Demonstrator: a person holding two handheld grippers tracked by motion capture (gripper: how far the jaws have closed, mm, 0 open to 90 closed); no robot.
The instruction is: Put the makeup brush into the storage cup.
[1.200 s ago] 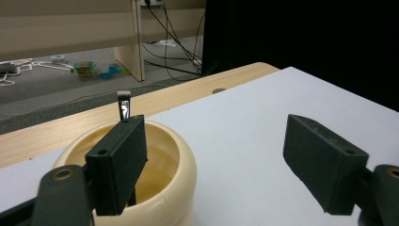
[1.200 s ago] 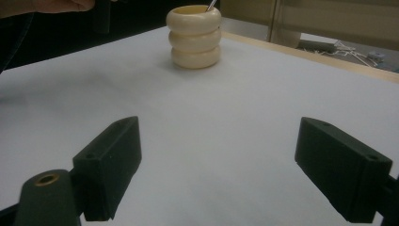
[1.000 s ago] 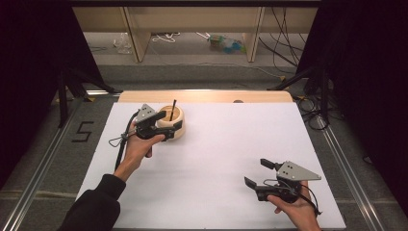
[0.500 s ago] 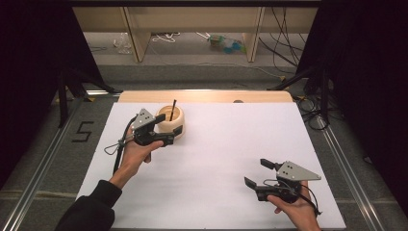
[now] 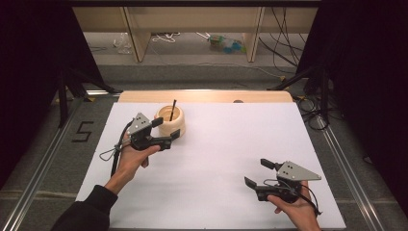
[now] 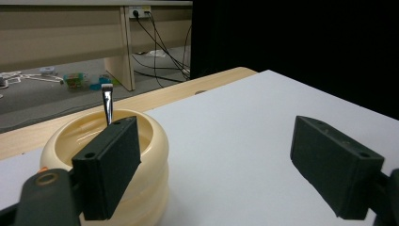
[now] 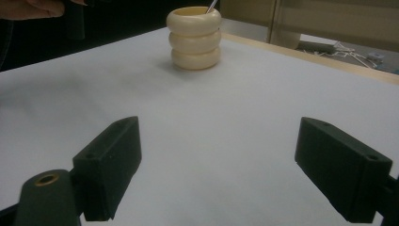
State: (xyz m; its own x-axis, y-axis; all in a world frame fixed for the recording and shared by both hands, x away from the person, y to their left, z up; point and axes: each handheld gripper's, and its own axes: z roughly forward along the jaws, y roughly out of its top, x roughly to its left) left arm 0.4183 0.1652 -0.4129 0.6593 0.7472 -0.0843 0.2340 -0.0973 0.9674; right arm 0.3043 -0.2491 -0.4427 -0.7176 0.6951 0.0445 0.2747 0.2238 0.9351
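Both grippers hold their fingers apart, gripping nothing; the left gripper [image 5: 166, 134] hovers beside the cup [image 5: 171, 121], its brush [image 5: 172, 109] not yet grasped.

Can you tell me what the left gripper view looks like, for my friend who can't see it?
A cream ringed holder stands on a white table, close in front of the camera, with a thin tool handle sticking up out of it. The left gripper is open, with one black jaw in front of the holder and the other far off to the side.
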